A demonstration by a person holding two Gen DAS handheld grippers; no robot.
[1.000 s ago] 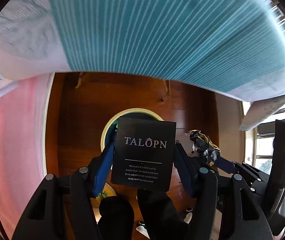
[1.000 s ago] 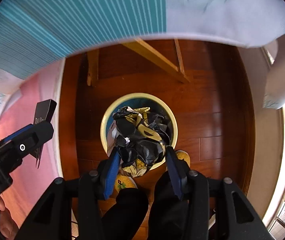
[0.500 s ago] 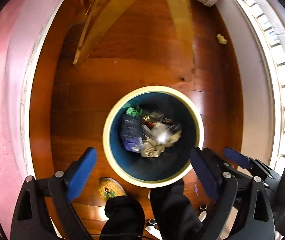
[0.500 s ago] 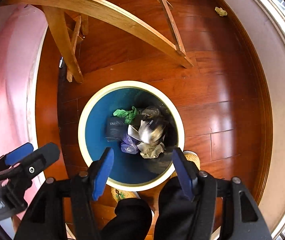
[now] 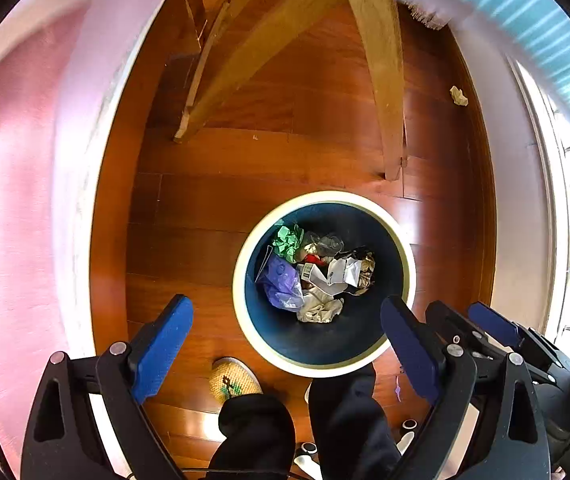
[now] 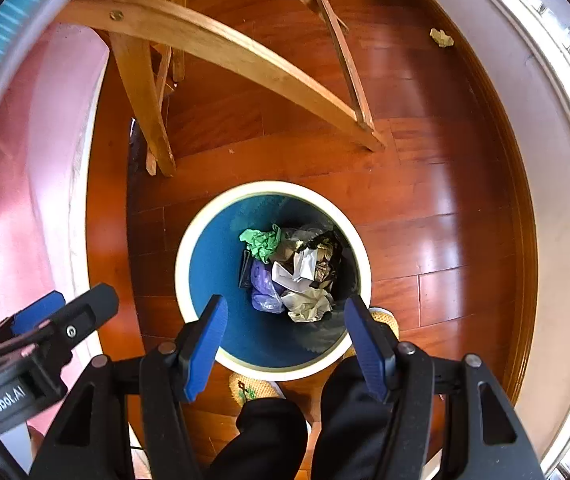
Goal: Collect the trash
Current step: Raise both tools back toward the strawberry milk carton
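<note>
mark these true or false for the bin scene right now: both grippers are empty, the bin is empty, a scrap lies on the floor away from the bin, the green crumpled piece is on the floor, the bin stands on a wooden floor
1. Both grippers are empty. True: the left gripper and the right gripper stand open with nothing between the pads.
2. The bin is empty. False: the bin holds crumpled rubbish, including a purple bag and white paper.
3. A scrap lies on the floor away from the bin. True: a small yellowish scrap lies near the skirting.
4. The green crumpled piece is on the floor. False: the green piece is inside the bin.
5. The bin stands on a wooden floor. True: the wooden floor surrounds it.
</note>
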